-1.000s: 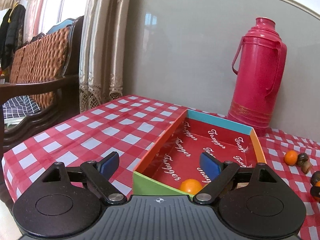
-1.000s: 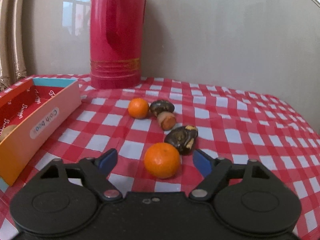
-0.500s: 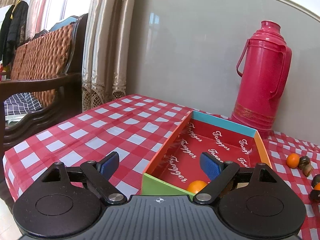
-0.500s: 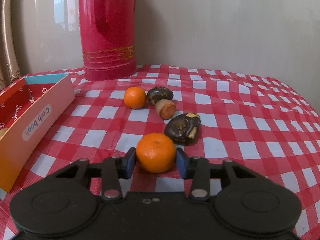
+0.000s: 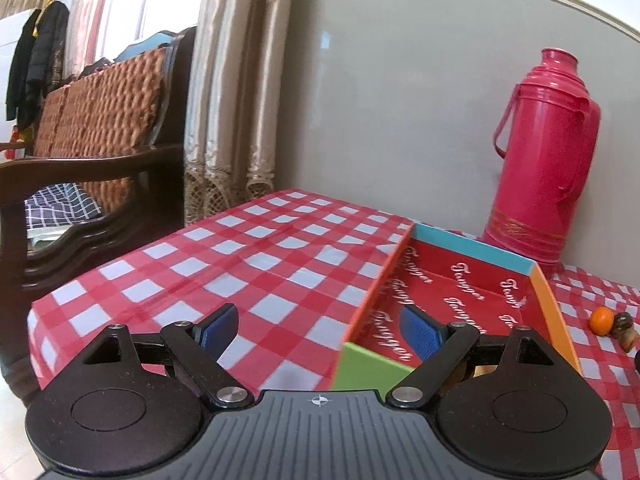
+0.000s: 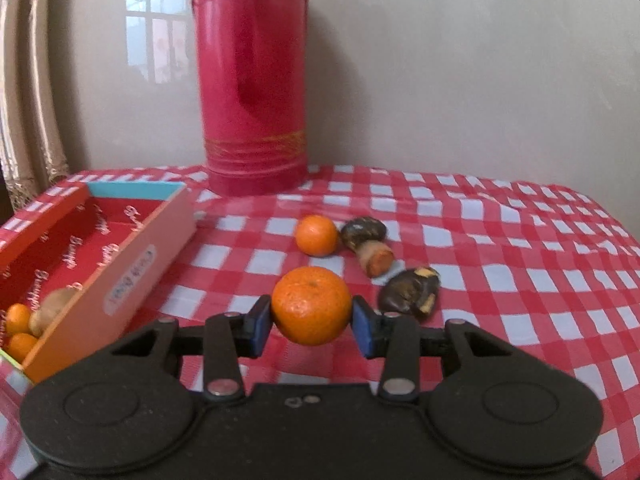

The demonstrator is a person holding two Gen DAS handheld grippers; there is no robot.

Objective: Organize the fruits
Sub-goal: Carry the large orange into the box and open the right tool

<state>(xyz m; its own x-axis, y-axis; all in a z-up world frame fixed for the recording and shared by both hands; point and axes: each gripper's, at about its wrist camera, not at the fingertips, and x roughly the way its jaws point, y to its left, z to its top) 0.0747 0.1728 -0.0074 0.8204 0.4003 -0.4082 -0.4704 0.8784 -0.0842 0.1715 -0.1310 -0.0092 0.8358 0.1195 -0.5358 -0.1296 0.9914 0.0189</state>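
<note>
My right gripper [image 6: 311, 325] is shut on an orange tangerine [image 6: 311, 304] and holds it above the checked cloth, right of the red-lined box [image 6: 132, 248]. In the box's near corner lie two tangerines [image 6: 18, 318] and a tan fruit [image 6: 52, 308]. On the cloth beyond lie another tangerine [image 6: 317, 235], a dark mushroom-shaped piece [image 6: 366, 240] and a dark brown fruit [image 6: 410, 290]. My left gripper [image 5: 318, 330] is open and empty, at the box's [image 5: 516, 266] near left corner. The far tangerine shows there too [image 5: 601, 319].
A tall red thermos [image 6: 254, 80] stands at the back against the wall; it also shows in the left wrist view [image 5: 548, 152]. A wooden chair [image 5: 92, 152] and curtains [image 5: 236, 80] stand left of the table. The table edge [image 5: 44, 320] is near my left gripper.
My right gripper closed on the near tangerine and lifted it off the cloth. My left gripper drew back and left from the box; its jaws stayed open.
</note>
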